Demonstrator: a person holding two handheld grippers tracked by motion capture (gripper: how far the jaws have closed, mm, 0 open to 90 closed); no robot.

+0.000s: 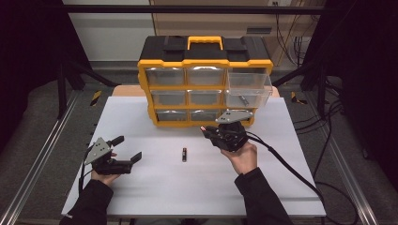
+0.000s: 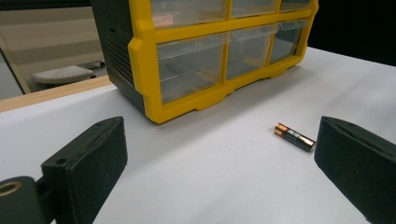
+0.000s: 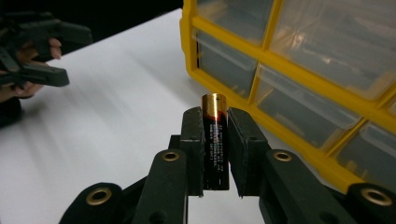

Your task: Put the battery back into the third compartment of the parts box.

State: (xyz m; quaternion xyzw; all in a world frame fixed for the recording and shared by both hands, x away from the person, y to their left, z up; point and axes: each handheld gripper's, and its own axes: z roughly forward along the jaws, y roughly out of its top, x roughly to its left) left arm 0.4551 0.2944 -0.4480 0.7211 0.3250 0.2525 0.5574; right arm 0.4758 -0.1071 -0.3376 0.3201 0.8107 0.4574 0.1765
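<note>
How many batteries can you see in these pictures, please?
2: one battery clamped in the right gripper, one loose battery on the white table; more may sit hidden in the drawers.

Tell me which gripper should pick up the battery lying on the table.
Left. The left gripper is open and empty, facing the loose battery. The right gripper is shut on another battery.

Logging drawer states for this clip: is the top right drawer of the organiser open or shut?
Open. In the high view the top right drawer sticks out past the organiser front, while the others sit flush.
</note>
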